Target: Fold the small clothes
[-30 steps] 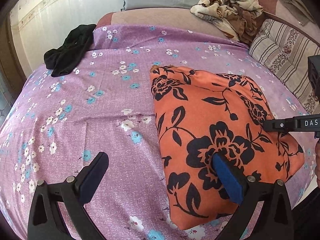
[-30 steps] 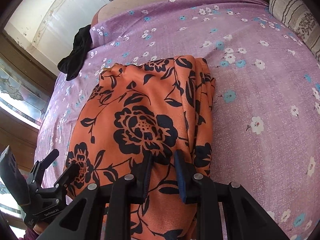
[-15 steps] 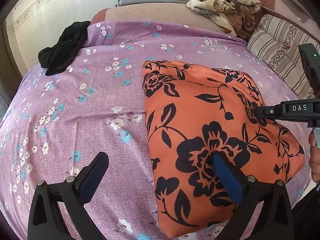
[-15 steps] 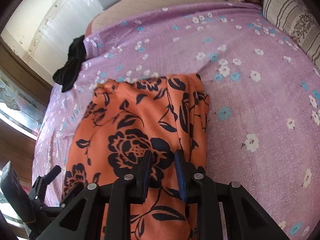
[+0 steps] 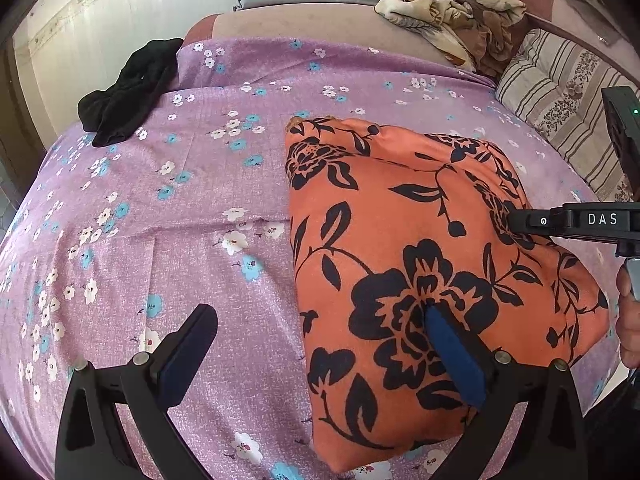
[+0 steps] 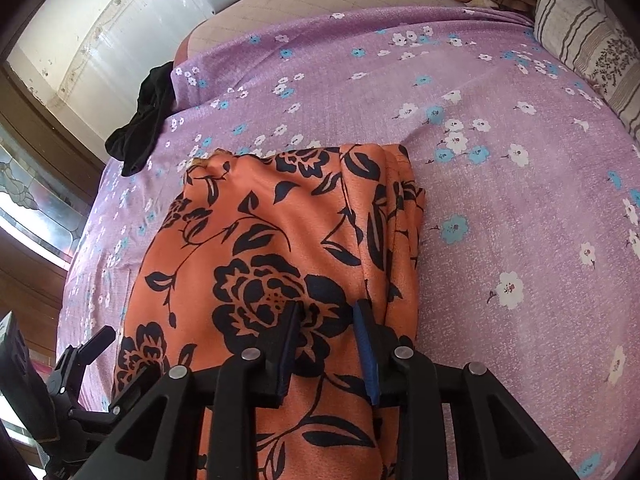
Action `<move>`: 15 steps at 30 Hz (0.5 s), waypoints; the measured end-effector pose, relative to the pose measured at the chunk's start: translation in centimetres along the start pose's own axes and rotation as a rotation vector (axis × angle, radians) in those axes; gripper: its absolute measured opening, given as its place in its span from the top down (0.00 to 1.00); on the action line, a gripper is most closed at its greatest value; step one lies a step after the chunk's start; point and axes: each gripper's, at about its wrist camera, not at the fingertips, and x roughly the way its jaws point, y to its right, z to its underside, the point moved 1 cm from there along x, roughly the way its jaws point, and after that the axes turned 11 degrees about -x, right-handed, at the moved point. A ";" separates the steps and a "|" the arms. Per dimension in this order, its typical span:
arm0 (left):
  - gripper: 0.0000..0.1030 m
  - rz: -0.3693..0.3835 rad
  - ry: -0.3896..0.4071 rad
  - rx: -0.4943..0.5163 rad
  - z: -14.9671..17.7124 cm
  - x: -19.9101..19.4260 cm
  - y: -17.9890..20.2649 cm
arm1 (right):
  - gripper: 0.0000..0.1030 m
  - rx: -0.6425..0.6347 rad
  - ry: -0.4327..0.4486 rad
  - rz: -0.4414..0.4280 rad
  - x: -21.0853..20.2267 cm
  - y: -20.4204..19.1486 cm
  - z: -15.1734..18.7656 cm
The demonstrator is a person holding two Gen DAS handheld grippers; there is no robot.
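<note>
An orange cloth with black flowers (image 5: 408,248) lies folded on the purple flowered bedsheet (image 5: 192,216); it also shows in the right wrist view (image 6: 280,248). My left gripper (image 5: 320,328) is open wide, its right finger (image 5: 452,356) over the cloth's near part, its left finger over bare sheet. My right gripper (image 6: 326,320) has its fingers a narrow gap apart over the cloth near its right folded edge; I cannot tell whether cloth is pinched between them. The right gripper also shows in the left wrist view (image 5: 520,220) at the cloth's right side.
A black garment (image 5: 128,92) lies at the bed's far left corner. A crumpled beige floral cloth (image 5: 452,4) and a striped pillow (image 5: 560,92) sit at the far right. A wall and window are to the left.
The cloth has slid toward me and sits lower in the right wrist view. Both grippers keep their finger openings.
</note>
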 end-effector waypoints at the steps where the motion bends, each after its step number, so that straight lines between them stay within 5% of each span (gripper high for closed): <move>1: 0.00 0.000 0.004 0.002 0.1 0.0 0.0 | 0.69 -0.004 0.002 0.003 0.0 -0.1 0.0; 15: 0.00 0.002 0.002 -0.015 1.0 0.8 -0.4 | 0.67 -0.034 0.026 0.031 -0.8 -0.5 1.4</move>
